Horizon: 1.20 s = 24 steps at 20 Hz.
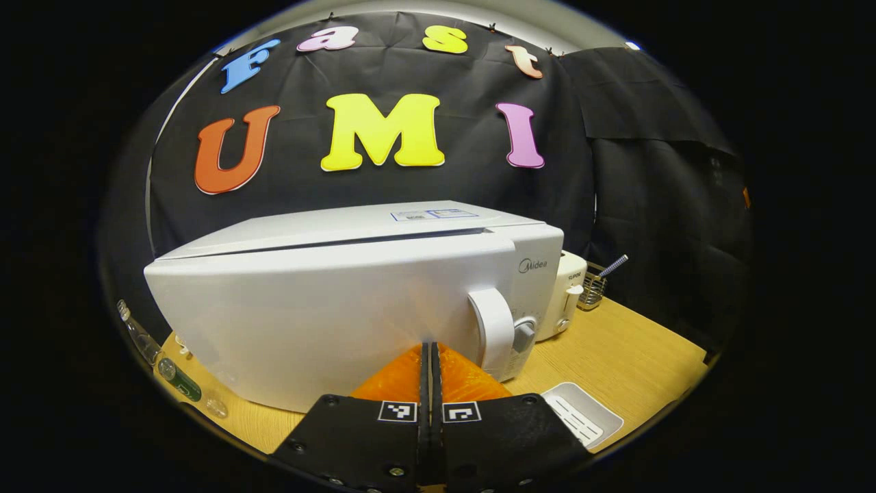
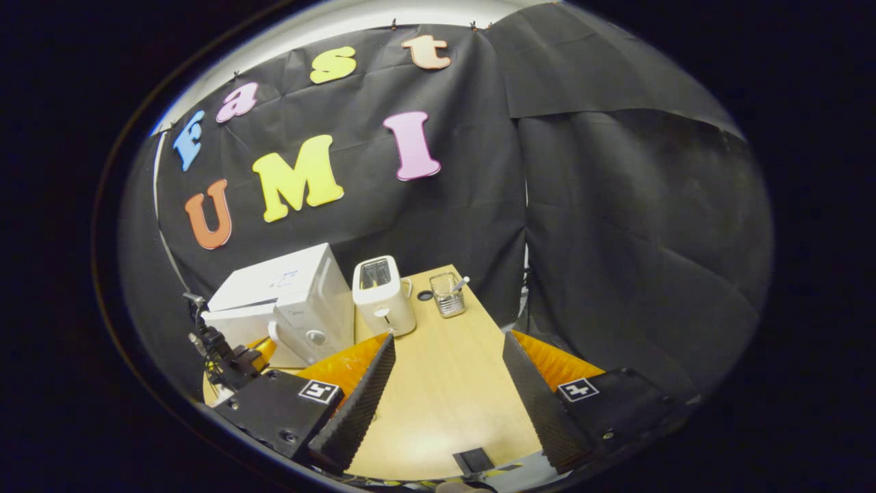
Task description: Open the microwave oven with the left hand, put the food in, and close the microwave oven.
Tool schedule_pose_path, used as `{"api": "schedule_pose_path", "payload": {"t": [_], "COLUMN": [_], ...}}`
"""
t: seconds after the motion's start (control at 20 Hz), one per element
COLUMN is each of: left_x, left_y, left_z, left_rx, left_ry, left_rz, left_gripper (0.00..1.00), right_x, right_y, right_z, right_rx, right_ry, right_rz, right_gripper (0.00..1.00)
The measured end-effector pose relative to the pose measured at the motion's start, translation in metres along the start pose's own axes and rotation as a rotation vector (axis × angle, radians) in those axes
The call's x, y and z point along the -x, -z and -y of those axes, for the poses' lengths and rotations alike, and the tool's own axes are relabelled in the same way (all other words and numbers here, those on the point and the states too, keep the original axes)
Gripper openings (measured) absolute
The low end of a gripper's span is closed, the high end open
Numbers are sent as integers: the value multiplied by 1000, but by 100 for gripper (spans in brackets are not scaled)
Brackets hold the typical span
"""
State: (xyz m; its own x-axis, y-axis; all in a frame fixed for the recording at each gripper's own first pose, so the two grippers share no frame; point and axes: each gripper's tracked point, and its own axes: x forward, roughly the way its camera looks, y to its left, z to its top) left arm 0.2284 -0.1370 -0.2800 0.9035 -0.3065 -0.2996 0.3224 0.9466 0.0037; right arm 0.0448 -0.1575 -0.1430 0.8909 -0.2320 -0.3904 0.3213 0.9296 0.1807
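Note:
The white microwave [image 1: 342, 301] stands on the wooden table [image 1: 616, 349]. Its door [image 1: 308, 329] is almost against the body, with a thin dark gap along the top edge. My left gripper [image 1: 431, 348] is shut with nothing between its fingers, and its tips rest at the door's face just left of the curved handle [image 1: 494, 329]. In the right gripper view the microwave [image 2: 294, 294] is at the far left, with the left gripper [image 2: 229, 356] in front of it. My right gripper [image 2: 448, 339] hangs open over the bare table [image 2: 445, 397], holding nothing.
A white toaster [image 2: 383, 294] stands right of the microwave, and a wire basket [image 2: 448, 294] with a utensil behind it. A white tray [image 1: 582, 411] lies near the table's front edge. Bottles [image 1: 147, 342] lie left of the microwave. Black cloth walls close in the back and right.

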Motion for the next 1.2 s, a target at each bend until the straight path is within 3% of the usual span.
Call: {"api": "schedule_pose_path", "payload": {"t": [0.4,0.45,0.5,0.6,0.65,0.7,0.85,1.05,1.15,1.2], "left_x": [-17,-14,-17,-17,-17,-13,4,32,47,54], "left_y": [0,1,0,0,-1,-2,-3,5,16,17], "left_z": [6,11,10,8,7,4,-2,-28,-33,-39], "left_rx": [-20,-11,-19,-25,-25,-23,0,31,46,37], "left_ry": [14,19,16,7,-2,-11,-34,-130,-149,-157], "left_rz": [-34,-38,-35,-32,-32,-26,-21,-20,-27,-31], "left_gripper": [0,0,0,0,0,0,0,3,96,92], "right_x": [-16,-17,-17,-16,-16,-15,-11,0,7,11], "right_y": [0,0,-1,2,3,3,6,12,19,23], "right_z": [-11,-14,-19,-24,-26,-26,-24,-28,-33,-36], "right_rx": [12,20,23,34,37,39,64,88,92,98], "right_ry": [-28,-34,-45,-55,-59,-57,-41,-31,-33,-31], "right_rz": [-29,-29,-24,-25,-23,-21,-8,7,8,8], "right_gripper": [100,91,100,100,91,100,100,100,100,100]}}
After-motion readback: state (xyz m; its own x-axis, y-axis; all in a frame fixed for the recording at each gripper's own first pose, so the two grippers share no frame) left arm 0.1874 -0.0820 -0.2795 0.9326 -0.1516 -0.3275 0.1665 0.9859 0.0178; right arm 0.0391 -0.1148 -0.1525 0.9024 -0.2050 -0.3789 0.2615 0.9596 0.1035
